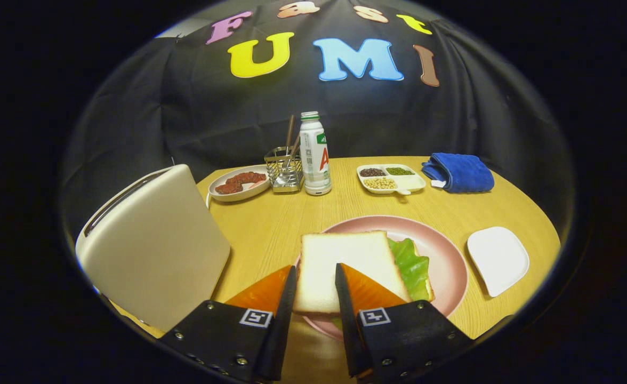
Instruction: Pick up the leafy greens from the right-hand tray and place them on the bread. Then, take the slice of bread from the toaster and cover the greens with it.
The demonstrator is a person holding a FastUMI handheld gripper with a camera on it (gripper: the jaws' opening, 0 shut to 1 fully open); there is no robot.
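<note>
A white slice of bread [345, 256] lies flat on the pink plate [455, 266], over the leafy greens [414, 266]. The greens stick out from under its right side, and a thin bread edge [429, 294] shows beneath them. My gripper [315, 266] hovers over the near end of the top slice, open. The slice's near edge shows in the gap between my fingers, and neither finger presses on it. The cream toaster [153, 250] stands to the left of my fingers, its slot facing up. The small white tray [497, 258] right of the plate is bare.
At the back of the round wooden table stand a plate of red meat [239, 183], a wire cutlery holder [284, 169], a white bottle [314, 154], a divided dish of beans [391, 178] and a folded blue cloth [460, 172].
</note>
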